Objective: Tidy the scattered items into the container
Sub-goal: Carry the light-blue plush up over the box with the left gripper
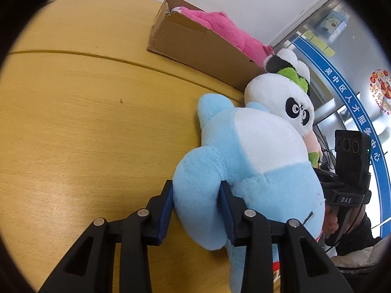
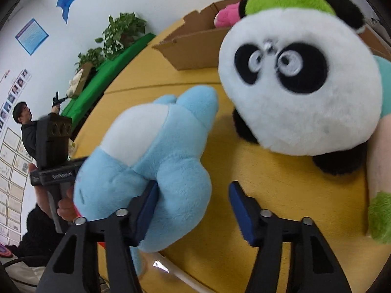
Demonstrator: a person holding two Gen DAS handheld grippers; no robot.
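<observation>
The left gripper (image 1: 196, 210) is pinching a fluffy lobe of the blue plush (image 1: 244, 161), its pads denting the pile; the right gripper (image 2: 193, 210) is standing unclenched, one pad brushing that plush, nothing squeezed. Beyond the plush the round, furry panda (image 2: 298, 92) is lying on the smooth yellow table (image 1: 85, 122). Behind the panda, the torn cardboard box (image 1: 195, 48) is already holding a pink plush (image 1: 227, 30); two toys are waiting.

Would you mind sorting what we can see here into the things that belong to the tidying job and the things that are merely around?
Part of the job:
- blue plush toy, pinched by the left gripper
- panda plush, lying on the table
- pink plush, already in the cardboard box

Just around:
- potted plants
- wall posters
- person in the background
</observation>
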